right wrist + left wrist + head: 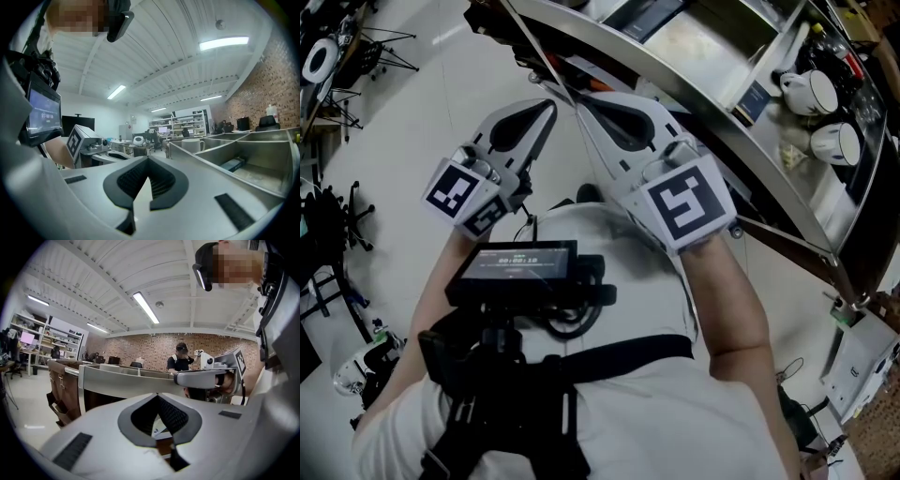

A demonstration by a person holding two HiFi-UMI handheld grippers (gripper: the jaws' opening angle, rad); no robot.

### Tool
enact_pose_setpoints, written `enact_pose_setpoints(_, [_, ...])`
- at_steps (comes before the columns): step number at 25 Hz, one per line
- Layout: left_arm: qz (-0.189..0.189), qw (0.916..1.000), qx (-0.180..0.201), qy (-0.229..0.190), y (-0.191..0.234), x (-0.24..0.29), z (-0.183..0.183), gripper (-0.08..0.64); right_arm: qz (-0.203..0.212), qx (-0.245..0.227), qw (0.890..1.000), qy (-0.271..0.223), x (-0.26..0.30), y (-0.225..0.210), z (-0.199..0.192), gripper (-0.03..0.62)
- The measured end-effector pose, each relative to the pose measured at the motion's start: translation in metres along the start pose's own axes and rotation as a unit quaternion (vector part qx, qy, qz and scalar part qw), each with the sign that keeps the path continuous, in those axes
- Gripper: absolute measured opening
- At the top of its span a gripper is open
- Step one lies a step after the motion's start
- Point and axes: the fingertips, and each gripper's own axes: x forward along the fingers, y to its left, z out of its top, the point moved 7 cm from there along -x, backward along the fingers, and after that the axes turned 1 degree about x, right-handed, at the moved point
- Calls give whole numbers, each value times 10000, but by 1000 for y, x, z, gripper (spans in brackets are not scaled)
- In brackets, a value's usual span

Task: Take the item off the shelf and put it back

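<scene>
Holds both tongs shut and empty: left tongs (157,397) closed tip on tip, right tongs (148,160) the same, near each other in front of the chest, just beside the long grey metal shelf (117,383). Cannot tell which thing is the task's item; finds a white ceramic mug (192,145) and a small dark blue box (233,164) lying in separate compartments, which fits as well a time before the taking as a time after the putting back. Risks, by judgement: pushing or tipping the mug with closed tips, scraping on the raised divider walls between compartments, knocking one tongs on the other. Notes also a brown bag (61,385) hanging at the shelf end and another person (180,361) standing behind the shelf.
</scene>
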Motion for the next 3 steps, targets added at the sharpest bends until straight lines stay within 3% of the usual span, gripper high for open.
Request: enact_pose_setpoints(3, [-13,10000,-8,21,2,5,0,8,6,53,10000,6,0,-4,0,3])
